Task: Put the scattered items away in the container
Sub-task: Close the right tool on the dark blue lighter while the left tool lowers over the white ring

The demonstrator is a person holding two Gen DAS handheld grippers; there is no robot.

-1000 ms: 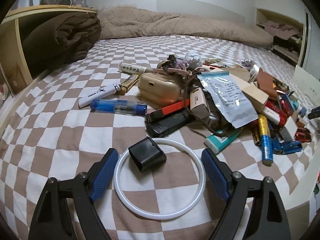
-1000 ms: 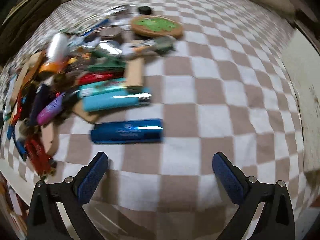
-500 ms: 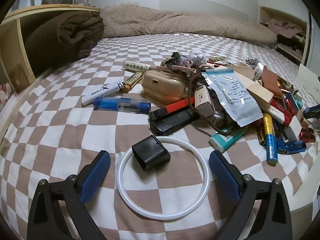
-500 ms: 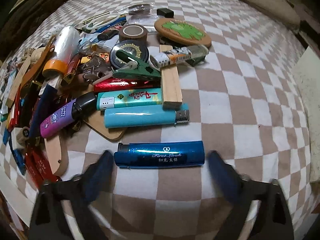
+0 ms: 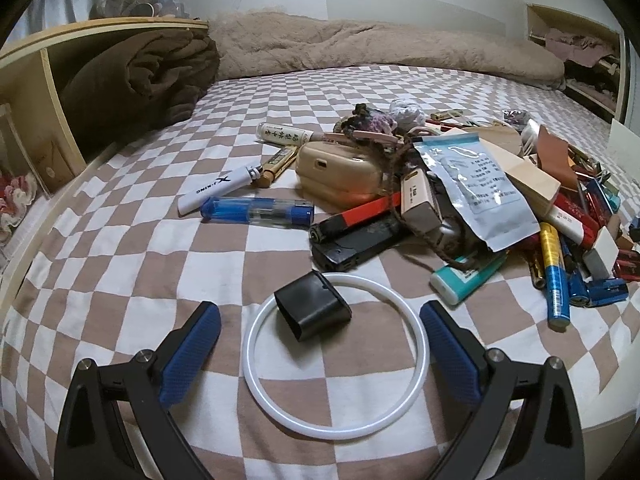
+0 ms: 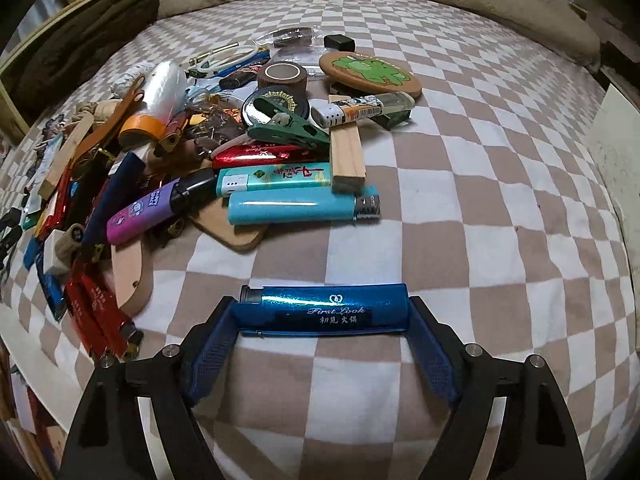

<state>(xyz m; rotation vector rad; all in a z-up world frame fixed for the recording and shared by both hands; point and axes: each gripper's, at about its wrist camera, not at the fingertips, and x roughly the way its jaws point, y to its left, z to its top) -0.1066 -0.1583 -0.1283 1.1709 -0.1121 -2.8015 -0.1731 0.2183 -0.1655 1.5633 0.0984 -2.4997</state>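
Blue lighter [image 6: 326,311] lies crosswise, cap left.

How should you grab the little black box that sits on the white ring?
Take the little black box across its two long flat sides, coming down from above. It lies tilted, one end on the white ring, so the sides stand free for the pads. The left hand-held gripper hangs open on either side of the ring; it would need to turn a bit to line up, I think.
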